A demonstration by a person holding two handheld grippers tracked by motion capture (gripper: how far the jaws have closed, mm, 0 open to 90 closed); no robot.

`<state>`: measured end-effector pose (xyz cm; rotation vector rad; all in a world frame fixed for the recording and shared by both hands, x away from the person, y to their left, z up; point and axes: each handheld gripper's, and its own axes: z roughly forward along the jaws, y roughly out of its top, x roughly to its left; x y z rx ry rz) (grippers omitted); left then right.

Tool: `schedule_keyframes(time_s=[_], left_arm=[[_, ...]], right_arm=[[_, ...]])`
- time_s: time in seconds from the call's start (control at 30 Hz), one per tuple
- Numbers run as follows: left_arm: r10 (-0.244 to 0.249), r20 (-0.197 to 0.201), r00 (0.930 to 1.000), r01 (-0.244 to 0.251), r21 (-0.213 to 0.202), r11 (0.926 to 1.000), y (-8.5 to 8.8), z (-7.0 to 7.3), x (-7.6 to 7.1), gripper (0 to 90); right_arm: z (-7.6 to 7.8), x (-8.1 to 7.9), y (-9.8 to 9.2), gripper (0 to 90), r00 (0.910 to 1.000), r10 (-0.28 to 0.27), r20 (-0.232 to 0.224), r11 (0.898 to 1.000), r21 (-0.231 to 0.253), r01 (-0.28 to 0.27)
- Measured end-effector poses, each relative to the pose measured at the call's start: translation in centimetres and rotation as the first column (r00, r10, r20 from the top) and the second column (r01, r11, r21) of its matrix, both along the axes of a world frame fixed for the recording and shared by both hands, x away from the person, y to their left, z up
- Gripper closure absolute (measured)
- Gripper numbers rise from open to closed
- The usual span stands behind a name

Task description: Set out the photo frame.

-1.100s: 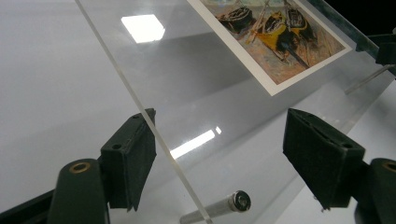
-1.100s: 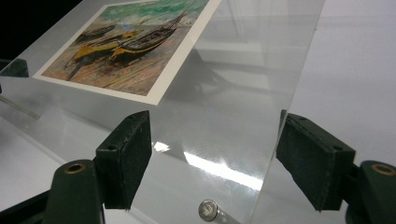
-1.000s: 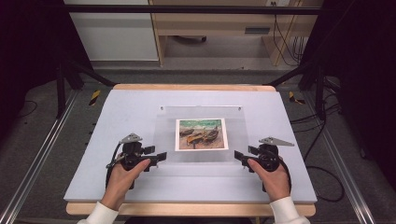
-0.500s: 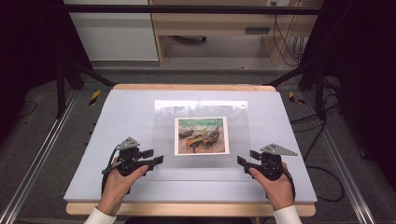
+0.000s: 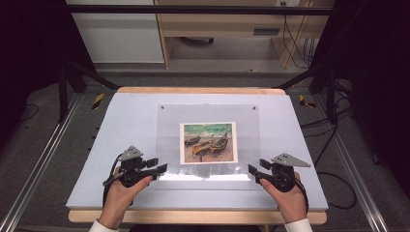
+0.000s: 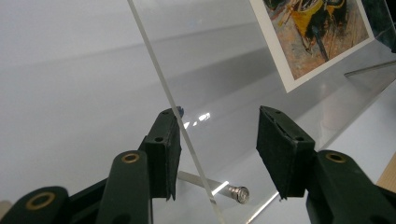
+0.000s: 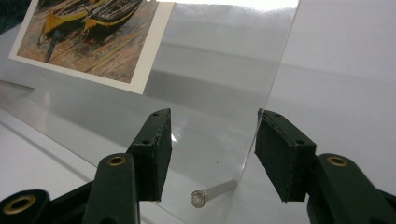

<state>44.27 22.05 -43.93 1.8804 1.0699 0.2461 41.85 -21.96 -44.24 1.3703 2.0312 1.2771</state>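
We see the clear acrylic frame lying mid-table, long axis running away from us, boat painting facing up; no writing is readable. The left gripper and right gripper, jaws half-wide and just closing, straddle its near corners ungripped.

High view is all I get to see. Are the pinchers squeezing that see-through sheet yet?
Observer: Not yet. The left gripper has just been closing, with the edge of the clear sheet between its jaws, but one pad is still well clear of it.
Operator: And the other one?
Observer: The right gripper has been closing too. The sheet's edge is between its jaws, not clamped.
Operator: Anything hiding under there?
Observer: A small metal pin sticks out near the corner.
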Motion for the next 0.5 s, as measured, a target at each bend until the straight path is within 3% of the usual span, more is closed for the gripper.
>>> schedule_keyframes(time_s=[0.5], left_arm=[[0.004,0.006,1.0,-0.004,0.011,0.9999,0.0,0.06,-0.48,51.6]], right_arm=[[0.03,-0.52,-0.04,49.6,1.0,-0.004,0.004,1.0,-0.009,0.004]])
